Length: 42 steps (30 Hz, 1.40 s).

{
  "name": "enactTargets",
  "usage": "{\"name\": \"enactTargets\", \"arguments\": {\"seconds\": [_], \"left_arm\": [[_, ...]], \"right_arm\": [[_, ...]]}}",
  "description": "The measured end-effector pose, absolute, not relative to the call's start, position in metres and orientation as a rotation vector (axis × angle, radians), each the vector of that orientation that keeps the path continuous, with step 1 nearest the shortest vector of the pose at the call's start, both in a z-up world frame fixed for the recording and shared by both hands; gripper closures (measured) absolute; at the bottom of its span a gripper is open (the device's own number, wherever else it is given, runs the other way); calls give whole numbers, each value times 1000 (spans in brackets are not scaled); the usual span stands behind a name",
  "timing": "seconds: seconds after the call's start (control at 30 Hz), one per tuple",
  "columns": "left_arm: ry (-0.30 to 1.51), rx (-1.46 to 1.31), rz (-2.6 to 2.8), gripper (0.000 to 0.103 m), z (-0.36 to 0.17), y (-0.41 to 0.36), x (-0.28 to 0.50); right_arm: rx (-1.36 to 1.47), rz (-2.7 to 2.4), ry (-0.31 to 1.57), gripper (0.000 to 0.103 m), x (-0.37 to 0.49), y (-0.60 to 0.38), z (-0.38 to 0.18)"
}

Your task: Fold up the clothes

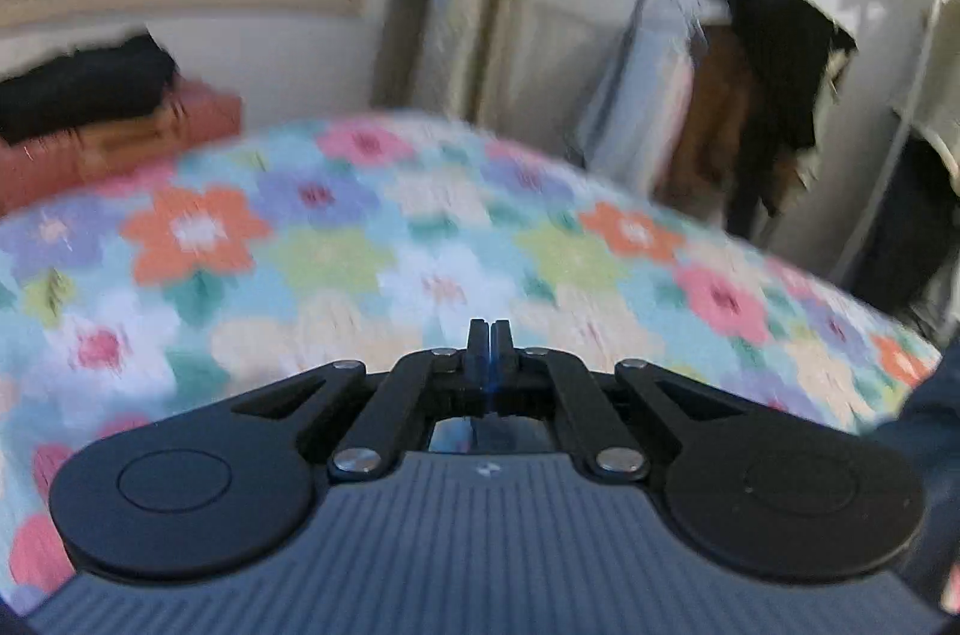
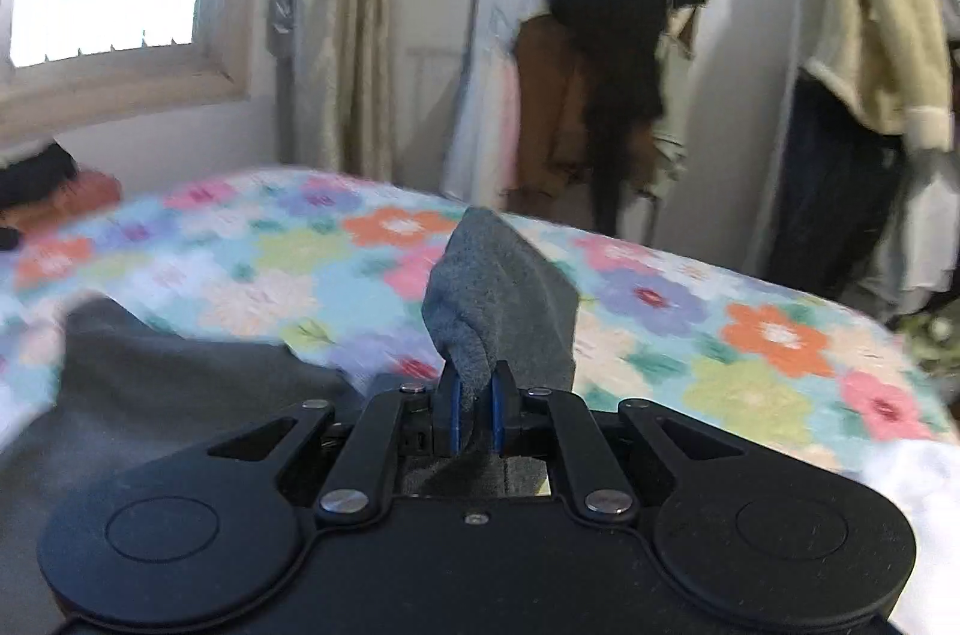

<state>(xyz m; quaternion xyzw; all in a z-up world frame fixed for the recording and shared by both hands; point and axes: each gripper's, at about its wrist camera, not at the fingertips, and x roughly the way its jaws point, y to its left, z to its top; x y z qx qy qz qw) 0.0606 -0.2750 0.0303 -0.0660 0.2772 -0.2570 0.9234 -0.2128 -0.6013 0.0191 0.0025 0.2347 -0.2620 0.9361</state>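
A grey knit garment (image 2: 504, 287) is pinched in my right gripper (image 2: 474, 383), which is shut on a fold that sticks up above the fingers. The rest of the grey garment (image 2: 162, 377) trails down to the left over the flowered bedspread (image 2: 660, 299). My left gripper (image 1: 489, 335) is shut with nothing between its fingers, held above the flowered bedspread (image 1: 336, 251). The left wrist view is motion-blurred and shows no garment.
A black and orange stack of cloth (image 1: 90, 107) lies at the bed's far left under the window. A rack with hanging clothes (image 2: 606, 95) stands by the far wall. A second rack holds a cream coat (image 2: 876, 11) at the right.
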Motion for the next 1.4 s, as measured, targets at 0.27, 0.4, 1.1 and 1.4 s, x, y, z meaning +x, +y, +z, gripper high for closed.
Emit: {"name": "enactTargets", "arguments": {"seconds": [0.27, 0.4, 1.1, 1.4], "left_arm": [[838, -166, -593, 95, -33, -282, 68], [922, -228, -649, 70, -43, -287, 81], [1037, -113, -769, 72, -78, -334, 144], [732, 41, -740, 98, -28, -345, 134]], "right_arm": [[213, -688, 744, 92, -220, -661, -33], [356, -734, 717, 78, -225, -672, -17], [64, -71, 947, 29, -19, -603, -37], [-148, 85, 948, 88, 3, -579, -40]]}}
